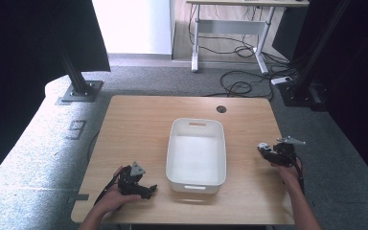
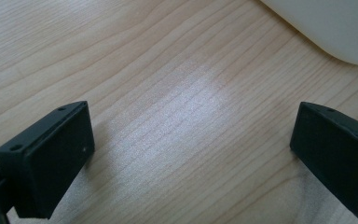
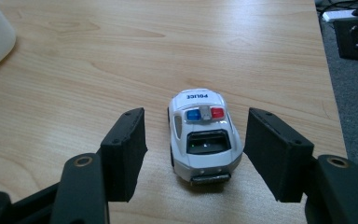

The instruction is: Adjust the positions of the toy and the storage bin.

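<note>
I have the right gripper (image 3: 193, 154) set around the small white toy police car with its blue and red roof lights (image 3: 204, 135), which stands on the pale wooden table (image 1: 139, 124) near its right edge. The jaws stand wide, one on each flank of the car, with a gap on both sides, so nothing is held yet. To grip well, I judge I should centre the car between the pads, keep them square to its sides and low on the body, then close gently so the wheels don't roll it away.

The left gripper (image 2: 191, 154) rests open over bare wood, empty. The high view alone shows the whole white plastic tub (image 1: 196, 151) mid-table; the right gripper view gives the car's lettering and the pad gaps
</note>
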A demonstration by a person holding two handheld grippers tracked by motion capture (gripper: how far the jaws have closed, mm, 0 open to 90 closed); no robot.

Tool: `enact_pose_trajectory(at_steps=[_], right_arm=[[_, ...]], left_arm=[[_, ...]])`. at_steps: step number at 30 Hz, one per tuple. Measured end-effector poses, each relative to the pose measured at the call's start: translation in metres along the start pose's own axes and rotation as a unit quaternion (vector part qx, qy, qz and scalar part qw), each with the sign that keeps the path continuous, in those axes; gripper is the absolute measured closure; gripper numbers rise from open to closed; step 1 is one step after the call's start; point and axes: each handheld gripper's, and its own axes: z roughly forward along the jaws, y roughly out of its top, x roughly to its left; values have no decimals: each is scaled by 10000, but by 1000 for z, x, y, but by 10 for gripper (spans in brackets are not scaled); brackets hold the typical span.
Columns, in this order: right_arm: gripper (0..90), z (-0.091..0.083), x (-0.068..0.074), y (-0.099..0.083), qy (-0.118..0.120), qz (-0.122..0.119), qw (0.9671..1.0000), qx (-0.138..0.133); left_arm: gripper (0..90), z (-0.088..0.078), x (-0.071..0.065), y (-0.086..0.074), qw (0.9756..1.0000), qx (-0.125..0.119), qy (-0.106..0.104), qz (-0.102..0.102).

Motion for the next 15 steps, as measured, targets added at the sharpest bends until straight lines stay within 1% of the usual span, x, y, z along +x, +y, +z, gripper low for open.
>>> enact_pose_trajectory(at_steps=[3, 7, 10, 12, 14, 15], right_arm=[[380, 1, -1, 0, -15, 29, 10000, 6], [381, 5, -4, 2, -49, 138, 9999, -14], [381, 9, -5, 3, -53, 157, 9999, -3], [381, 11, -5, 5, -55, 125, 9999, -3], [381, 14, -4, 5, -164, 64, 9998, -30], [381, 15, -4, 5, -202, 78, 9998, -32]], left_arm=[[0, 0, 0, 0, 10000, -1, -1, -3], [0, 0, 0, 0, 10000, -1, -1, -3], [0, 0, 0, 0, 10000, -3, -1, -3], [0, 0, 0, 0, 10000, -2, 0, -2], [0, 0, 0, 0, 10000, -8, 2, -5], [0, 0, 0, 0, 10000, -7, 2, -3]])
